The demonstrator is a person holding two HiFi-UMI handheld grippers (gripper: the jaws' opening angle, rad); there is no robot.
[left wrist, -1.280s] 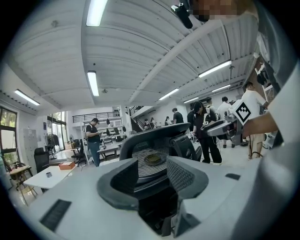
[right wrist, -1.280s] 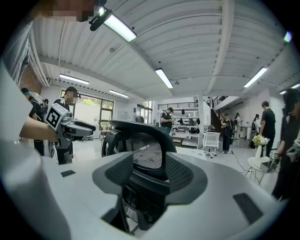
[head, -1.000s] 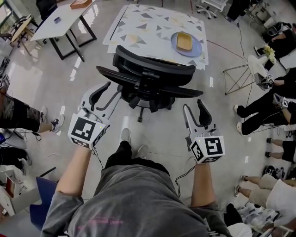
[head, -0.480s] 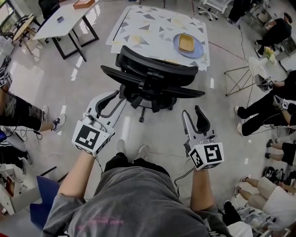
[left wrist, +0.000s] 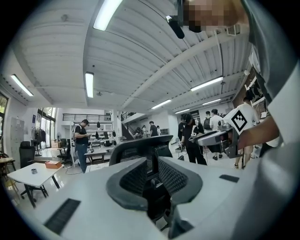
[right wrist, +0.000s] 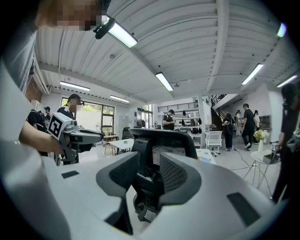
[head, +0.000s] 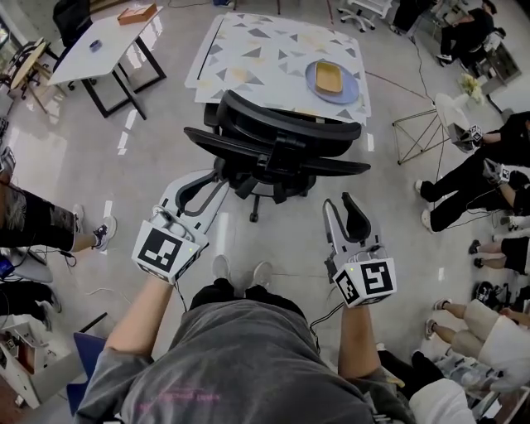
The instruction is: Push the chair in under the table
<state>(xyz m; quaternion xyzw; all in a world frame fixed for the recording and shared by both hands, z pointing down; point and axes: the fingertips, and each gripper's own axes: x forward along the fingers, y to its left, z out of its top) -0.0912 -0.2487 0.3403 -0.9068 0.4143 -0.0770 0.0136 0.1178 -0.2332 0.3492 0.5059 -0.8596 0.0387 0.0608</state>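
Note:
A black mesh office chair [head: 277, 153] stands with its back to me, in front of the table [head: 240, 58] with the triangle-patterned cloth. My left gripper [head: 207, 178] is just short of the chair's left side, apart from it. Its jaws have just been closing and stand narrow but open, with nothing between them. My right gripper [head: 339, 203] hangs short of the chair's right side. Its jaws have also been closing, still wide and empty. In both gripper views the chair back [left wrist: 140, 150] [right wrist: 161, 140] shows beyond the jaws, untouched.
A blue plate [head: 349, 89] with a yellow tray [head: 329, 76] sits on the patterned table. A white table [head: 99, 45] holds an orange box [head: 137, 13] at the far left. People sit along the right [head: 489, 182], beside a small folding stand [head: 451, 116]. A person [head: 33, 215] stands left.
The right gripper has come nearer to the chair. Both pairs of jaws have narrowed, the left pair more. The left gripper has hardly moved.

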